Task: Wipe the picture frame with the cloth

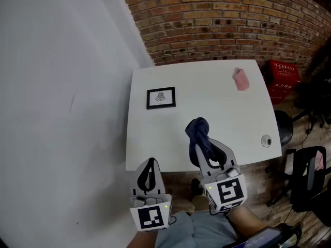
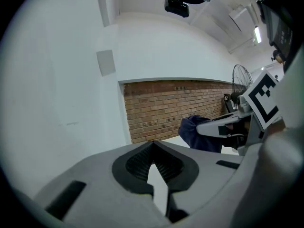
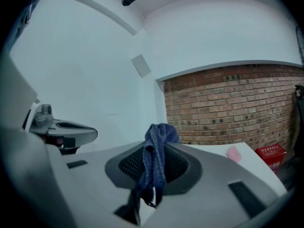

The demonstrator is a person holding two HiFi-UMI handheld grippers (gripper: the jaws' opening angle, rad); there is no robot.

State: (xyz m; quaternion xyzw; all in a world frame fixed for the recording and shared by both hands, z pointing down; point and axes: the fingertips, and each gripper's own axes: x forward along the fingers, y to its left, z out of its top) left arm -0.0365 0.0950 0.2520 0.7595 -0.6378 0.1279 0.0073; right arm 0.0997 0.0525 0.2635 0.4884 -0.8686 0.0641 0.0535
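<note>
Clamps cloth (image 1: 198,128) in right gripper (image 1: 205,149), left gripper (image 1: 150,161) closed empty, both well short of picture frame (image 1: 161,97); wiping apparently unstarted.

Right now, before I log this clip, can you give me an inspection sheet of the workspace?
Surface: white table against the walls.
Job's things: picture frame lying flat on the table's left part; dark blue cloth held off the table.
Clutter: pink item near the far right corner; small round object by the right edge.
Grippers: left tongs shut, empty; right tongs shut on the cloth.
Cables: nothing seen.
Surroundings: brick wall, red crate, black chair.
</note>
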